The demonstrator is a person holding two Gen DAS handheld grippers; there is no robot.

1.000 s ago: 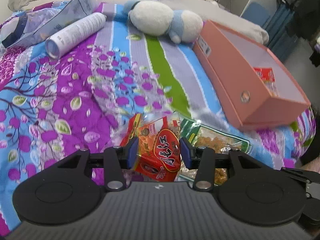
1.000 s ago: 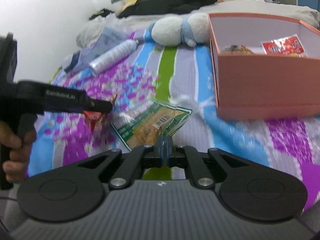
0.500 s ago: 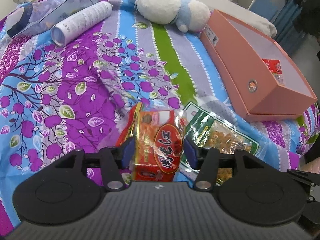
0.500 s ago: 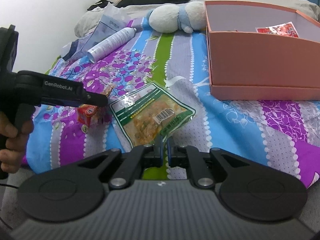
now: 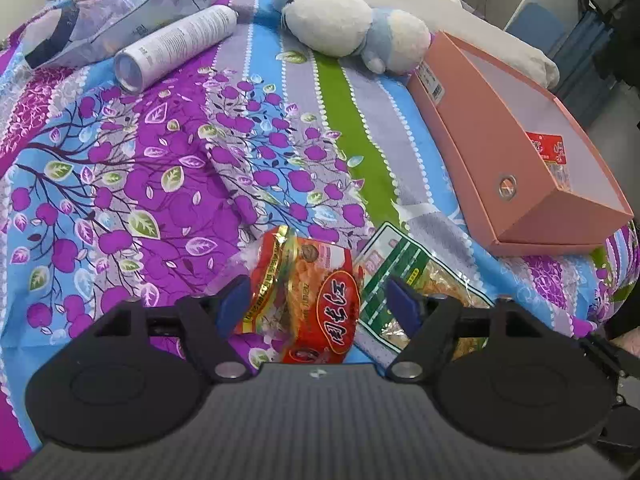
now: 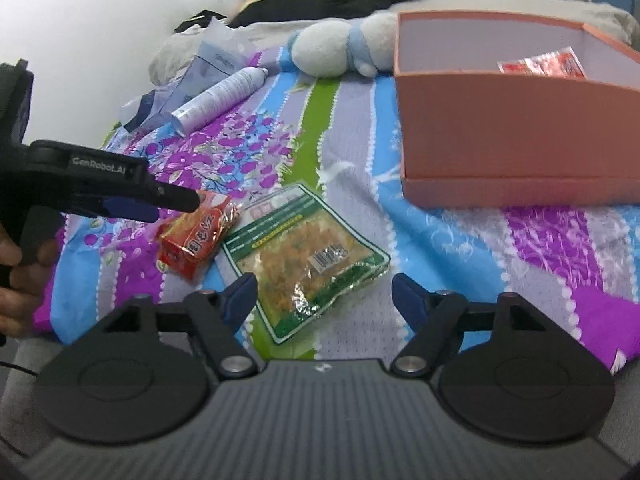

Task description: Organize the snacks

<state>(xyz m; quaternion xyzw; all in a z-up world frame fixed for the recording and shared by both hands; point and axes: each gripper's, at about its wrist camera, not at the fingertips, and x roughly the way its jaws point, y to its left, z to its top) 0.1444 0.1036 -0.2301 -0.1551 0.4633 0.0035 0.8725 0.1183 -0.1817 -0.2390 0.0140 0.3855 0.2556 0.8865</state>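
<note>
On floral quilt [image 5: 168, 184], crinkly red snack packet [image 5: 312, 300], glossy green pouch [image 6: 308, 256]

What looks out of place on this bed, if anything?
A spray can and a soft toy lie among the snacks. Two packets, red and green, are outside the pink box.

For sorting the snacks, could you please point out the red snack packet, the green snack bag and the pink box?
red snack packet [image 5: 316, 304], left wrist view, front label.
green snack bag [image 6: 308, 264], right wrist view, clear middle.
pink box [image 6: 512, 136], right wrist view, near wall.
</note>
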